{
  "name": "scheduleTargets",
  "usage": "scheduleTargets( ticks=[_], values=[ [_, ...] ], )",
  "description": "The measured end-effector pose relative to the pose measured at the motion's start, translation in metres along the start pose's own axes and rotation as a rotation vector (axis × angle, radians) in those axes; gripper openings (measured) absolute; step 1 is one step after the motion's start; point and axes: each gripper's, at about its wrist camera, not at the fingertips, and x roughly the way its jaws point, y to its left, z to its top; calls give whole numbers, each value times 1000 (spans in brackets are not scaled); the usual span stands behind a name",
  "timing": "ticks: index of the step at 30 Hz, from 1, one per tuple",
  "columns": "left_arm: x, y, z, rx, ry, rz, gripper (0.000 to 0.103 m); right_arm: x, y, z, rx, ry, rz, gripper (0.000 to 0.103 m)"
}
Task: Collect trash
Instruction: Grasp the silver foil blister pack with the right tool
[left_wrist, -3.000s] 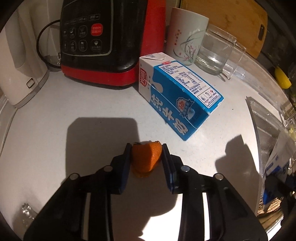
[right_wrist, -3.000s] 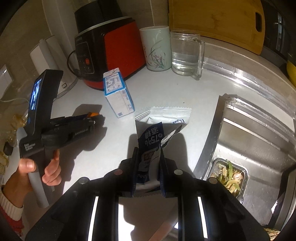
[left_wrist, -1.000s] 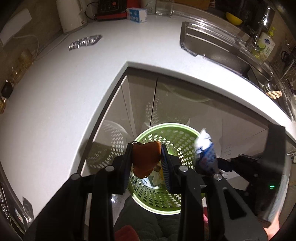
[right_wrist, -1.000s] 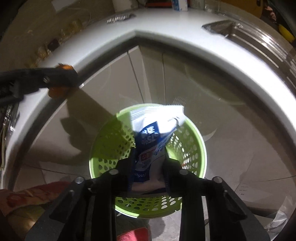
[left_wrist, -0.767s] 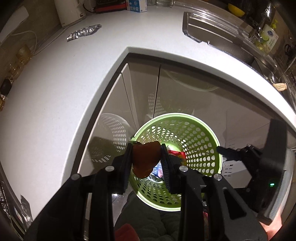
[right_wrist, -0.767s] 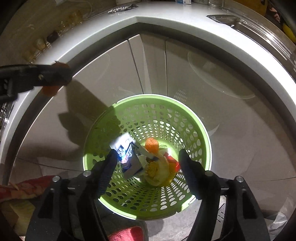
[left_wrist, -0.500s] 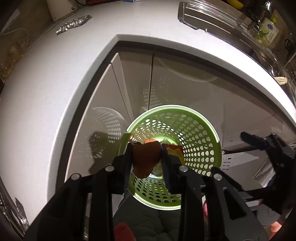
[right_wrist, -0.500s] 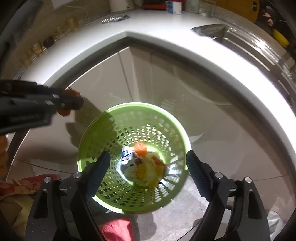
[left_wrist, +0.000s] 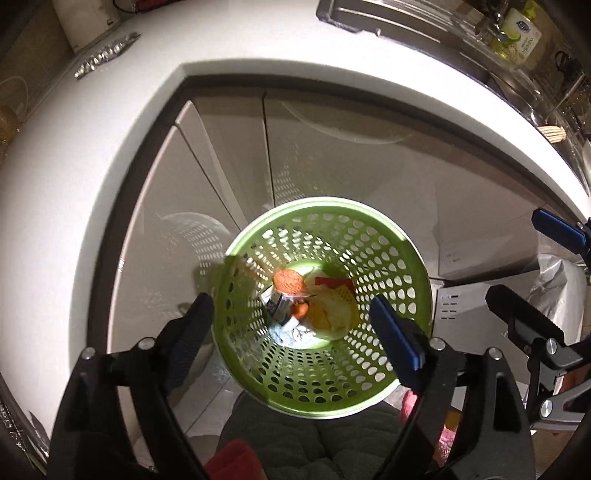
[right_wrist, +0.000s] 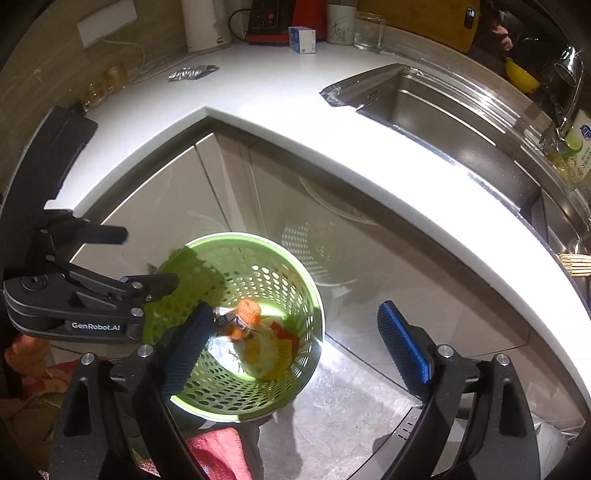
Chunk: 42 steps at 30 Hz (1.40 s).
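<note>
Both grippers hang above the green bin (left_wrist: 388, 236) with their jaws spread wide and nothing between them: the left gripper (left_wrist: 291, 332) sits straight over the bin's mouth, and the right gripper (right_wrist: 295, 343) is over its right rim, the floor showing under its right finger. At the bottom of the bin lie an orange peel (left_wrist: 289, 280), a smaller orange scrap (left_wrist: 300, 311), a blue-and-white wrapper (left_wrist: 277, 307) and some yellow and red waste. Up on the white counter (right_wrist: 266, 92) a silver packet (right_wrist: 192, 72) lies flat and a small blue carton (right_wrist: 302, 40) stands near the back wall, left of the sink (right_wrist: 443, 110).
</note>
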Motion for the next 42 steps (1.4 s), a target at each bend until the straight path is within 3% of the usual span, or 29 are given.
scheduleTargets(
  ticks=[8,12,20,25,32,42],
  values=[
    [-29,30,16,-87,-76,53,88,-6,3,16,9,-32,17,94],
    [-57,63,31,-158,-159,90,92,-9,12,34,-3,-62,51,96],
    [-79,140,62,-308,-220,152,92,6,35,89,-82,-95,124,97],
    [-83,194,80,-377,-237,184,92,28,59,148,-187,-121,187,98],
    [-81,246,116,-392,-259,180,92,78,109,250,-366,-117,272,98],
    [-46,277,169,-280,-260,132,93,170,163,369,-469,-78,369,97]
  ],
)
